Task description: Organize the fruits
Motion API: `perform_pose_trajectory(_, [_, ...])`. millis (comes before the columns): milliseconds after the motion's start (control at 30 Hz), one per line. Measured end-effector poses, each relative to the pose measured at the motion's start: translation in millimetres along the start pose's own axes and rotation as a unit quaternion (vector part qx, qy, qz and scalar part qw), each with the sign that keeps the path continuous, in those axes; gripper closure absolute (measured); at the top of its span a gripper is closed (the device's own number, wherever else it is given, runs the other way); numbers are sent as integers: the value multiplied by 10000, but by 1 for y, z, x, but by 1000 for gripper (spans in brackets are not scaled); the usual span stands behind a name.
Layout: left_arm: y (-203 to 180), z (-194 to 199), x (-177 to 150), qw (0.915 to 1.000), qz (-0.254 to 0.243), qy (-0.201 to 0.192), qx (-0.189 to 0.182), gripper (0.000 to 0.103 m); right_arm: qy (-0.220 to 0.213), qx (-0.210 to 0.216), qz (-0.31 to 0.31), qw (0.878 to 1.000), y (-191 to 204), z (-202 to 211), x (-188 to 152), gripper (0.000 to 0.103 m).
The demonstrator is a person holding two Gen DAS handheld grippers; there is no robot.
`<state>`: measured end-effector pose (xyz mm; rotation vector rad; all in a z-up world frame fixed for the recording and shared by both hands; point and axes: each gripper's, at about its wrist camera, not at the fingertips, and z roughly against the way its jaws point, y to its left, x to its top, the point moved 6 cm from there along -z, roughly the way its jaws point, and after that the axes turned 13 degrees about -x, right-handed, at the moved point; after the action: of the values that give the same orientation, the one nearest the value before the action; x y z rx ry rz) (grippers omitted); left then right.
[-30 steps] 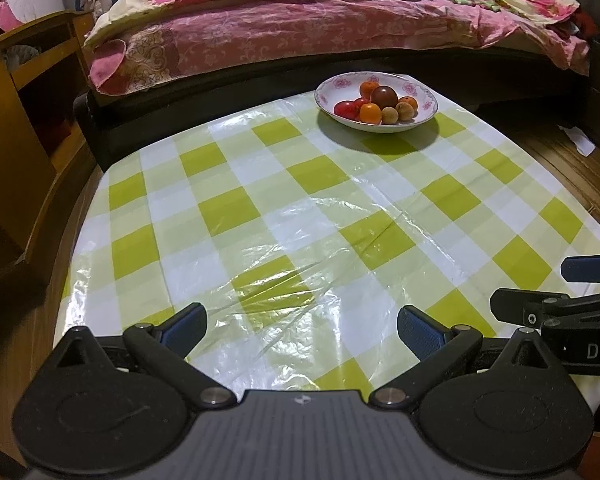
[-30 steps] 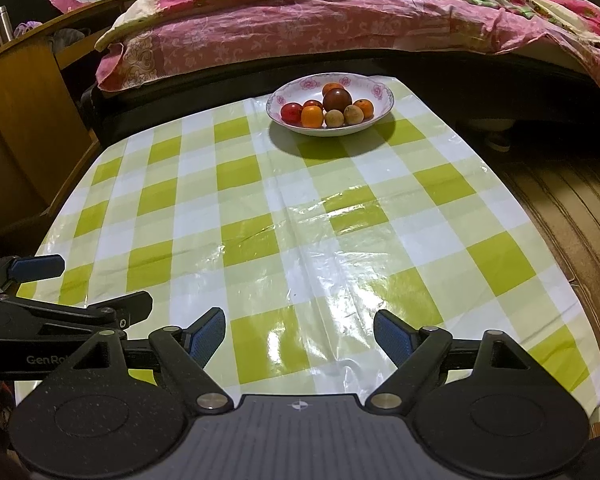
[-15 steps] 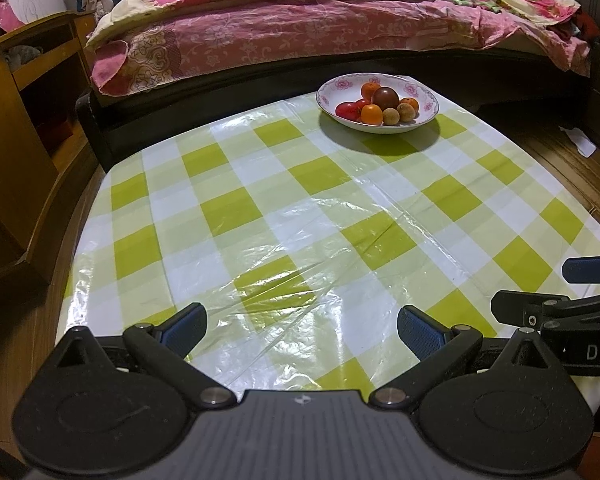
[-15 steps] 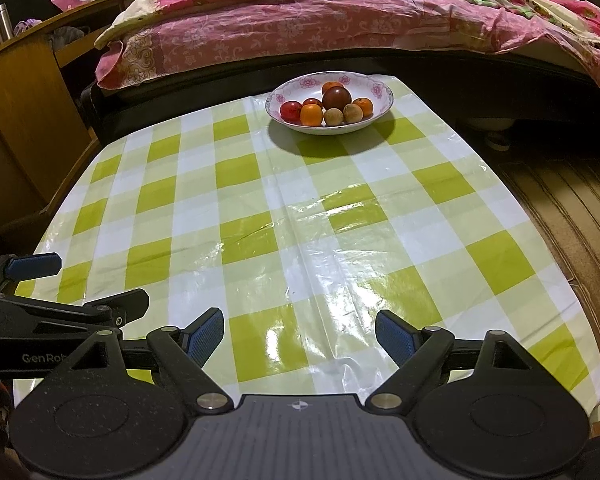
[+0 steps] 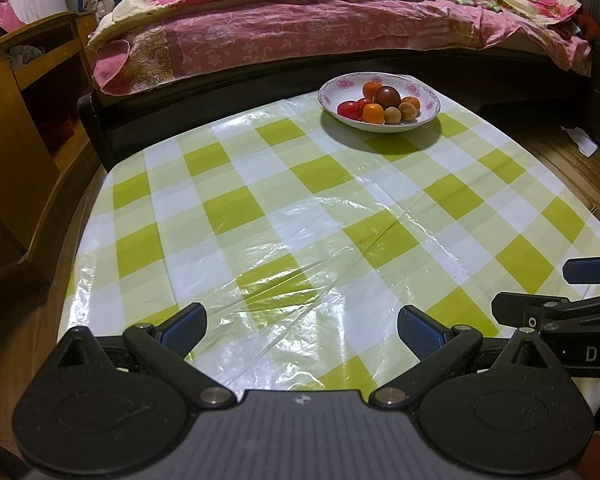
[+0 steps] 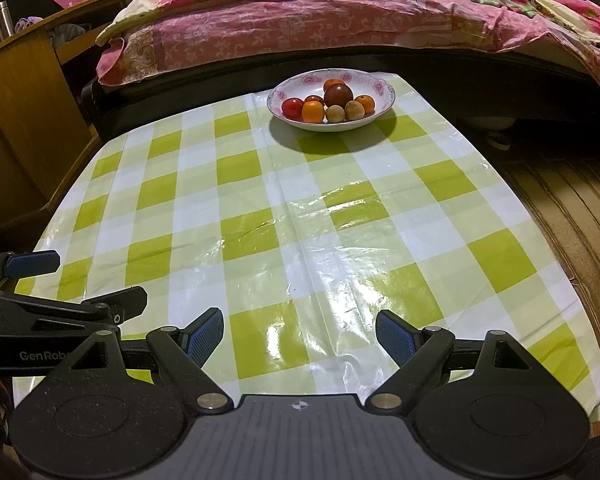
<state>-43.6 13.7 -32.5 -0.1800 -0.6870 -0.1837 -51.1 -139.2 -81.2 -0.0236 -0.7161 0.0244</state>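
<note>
Both views crept a bit closer to the bowl (image 6: 331, 126) of fruits (image 6: 327, 106) since a second ago, my right gripper (image 6: 300, 338) and left gripper (image 5: 301, 330) wide and empty, bowl far off at 12 o'clock from the right, 1 o'clock from the left, so right's better lined up.

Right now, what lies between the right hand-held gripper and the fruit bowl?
Only bare checked tablecloth lies between the right hand-held gripper and the fruit bowl; the right wrist view shows it.
</note>
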Motion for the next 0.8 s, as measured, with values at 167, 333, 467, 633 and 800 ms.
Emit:
perform_pose_trajectory(167, [1,0,-1,10000,-10,-12,6,0,-1,-3,-1,10000,0,0,0,23])
perform_pose_trajectory(333, [2,1,-1,10000,-23,-19,21,0,1,-3,-4,10000,0,0,0,23])
perform_pose_trajectory(467, [1,2,-1,10000,-36,-34,39,0,0,1,-12,10000,0,0,0,23])
perform_pose_trajectory(633, [1,2,-1,10000,-35,-32,36,0,2,-3,-5,10000,1,0,-1,23])
perform_pose_trajectory(800, [2,2,-1,10000,-41,-33,40,0,2,-4,-7,10000,1,0,0,23])
